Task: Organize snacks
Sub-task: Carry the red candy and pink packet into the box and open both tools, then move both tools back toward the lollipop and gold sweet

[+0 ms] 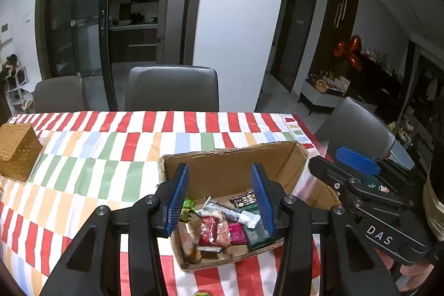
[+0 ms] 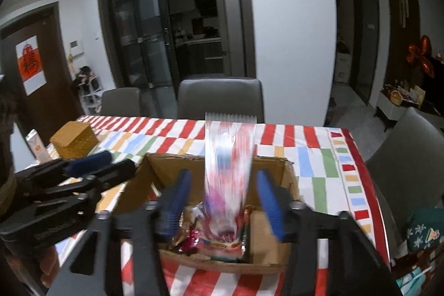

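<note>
Left wrist view: the left gripper (image 1: 219,196) hangs over an open cardboard box (image 1: 230,165) on the striped tablecloth (image 1: 111,157), its blue pads spread wide with nothing between them. Loose snacks (image 1: 219,229) lie piled on the box floor under the claw. At three o'clock the right gripper (image 1: 358,160) sits close beside the box's right wall. At nine o'clock, well apart, stands a woven basket (image 1: 16,149). At twelve o'clock a grey chair (image 1: 172,88) is tucked against the far table edge.

In the right wrist view, the right gripper (image 2: 223,201) is also spread wide above the box (image 2: 277,240). A tall, motion-blurred snack packet (image 2: 229,174) stands upright between the pads, touching neither, its lower end in the box among the other snacks. It blocks the view of the box's far wall.
</note>
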Demonstrator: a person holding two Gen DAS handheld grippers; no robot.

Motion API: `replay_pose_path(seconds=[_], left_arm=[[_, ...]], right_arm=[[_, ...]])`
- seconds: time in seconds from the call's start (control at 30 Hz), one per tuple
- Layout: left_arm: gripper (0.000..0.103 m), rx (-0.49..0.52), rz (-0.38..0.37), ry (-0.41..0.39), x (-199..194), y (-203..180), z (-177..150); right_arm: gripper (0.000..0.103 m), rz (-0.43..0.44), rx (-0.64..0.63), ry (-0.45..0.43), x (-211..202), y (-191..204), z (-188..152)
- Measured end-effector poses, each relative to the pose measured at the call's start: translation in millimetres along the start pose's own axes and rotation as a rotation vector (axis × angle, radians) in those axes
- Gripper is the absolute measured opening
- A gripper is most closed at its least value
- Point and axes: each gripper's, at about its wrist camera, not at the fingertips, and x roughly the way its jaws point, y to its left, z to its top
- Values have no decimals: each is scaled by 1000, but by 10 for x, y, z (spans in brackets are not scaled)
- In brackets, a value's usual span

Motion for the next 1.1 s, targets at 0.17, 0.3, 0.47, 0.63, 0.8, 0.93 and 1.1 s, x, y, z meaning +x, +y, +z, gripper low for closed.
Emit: replay_pose_path(seconds=[0.17,0.3,0.47,0.63,0.8,0.93,1.1], left_arm=[[49,22,30,-14,-154,2,-173],[49,39,38,-9,-304,-14,-333],[56,68,70,-20,-591,-49,-558],[60,95,94,-16,-820,-55,-774],[62,108,101,10,-962,-68,-1029],[62,115,116,41,-1003,-88,-1247],[62,94,115,84,-987,-58,-1520]], right_arm=[[54,-25,-13,-3,-114,45,-127],[54,-10,-8,-5,-278,115,-272],[54,5,-6,-4,-506,216,-464],[54,14,-8,12,-678,304,-633],[54,32,-13,40,-805,397,-864],[54,46,-2,76,-848,423,-1096],[54,70,11,161,-763,477,-1405]])
